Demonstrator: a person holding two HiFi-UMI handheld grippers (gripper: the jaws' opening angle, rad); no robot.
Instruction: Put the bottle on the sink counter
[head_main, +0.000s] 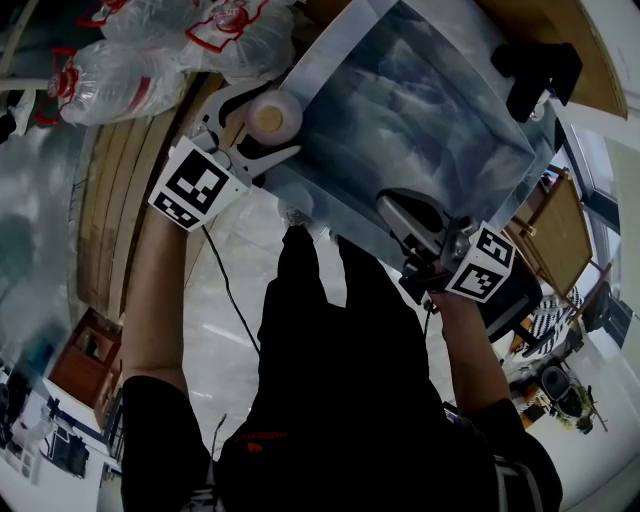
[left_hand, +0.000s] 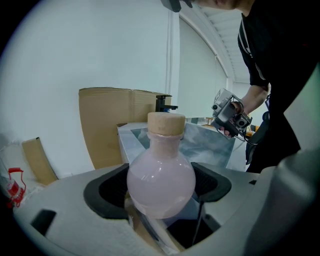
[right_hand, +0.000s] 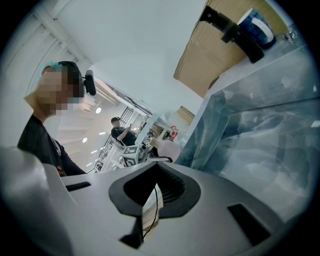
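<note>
A round pale pink bottle (left_hand: 161, 175) with a cork stopper (left_hand: 166, 123) sits upright between the jaws of my left gripper (left_hand: 160, 189), which is shut on its belly. In the head view the bottle (head_main: 268, 116) and left gripper (head_main: 258, 132) hang at the left corner of the grey marbled sink counter (head_main: 420, 110); I cannot tell whether the bottle touches it. My right gripper (head_main: 405, 215) is at the counter's near edge. Its jaws (right_hand: 155, 187) are shut with nothing between them.
A black faucet (head_main: 535, 70) stands at the counter's far right. Brown cardboard (left_hand: 110, 120) leans against the wall behind the counter. Clear plastic bags with red print (head_main: 120, 70) lie at the far left. A person (right_hand: 120, 131) stands far off.
</note>
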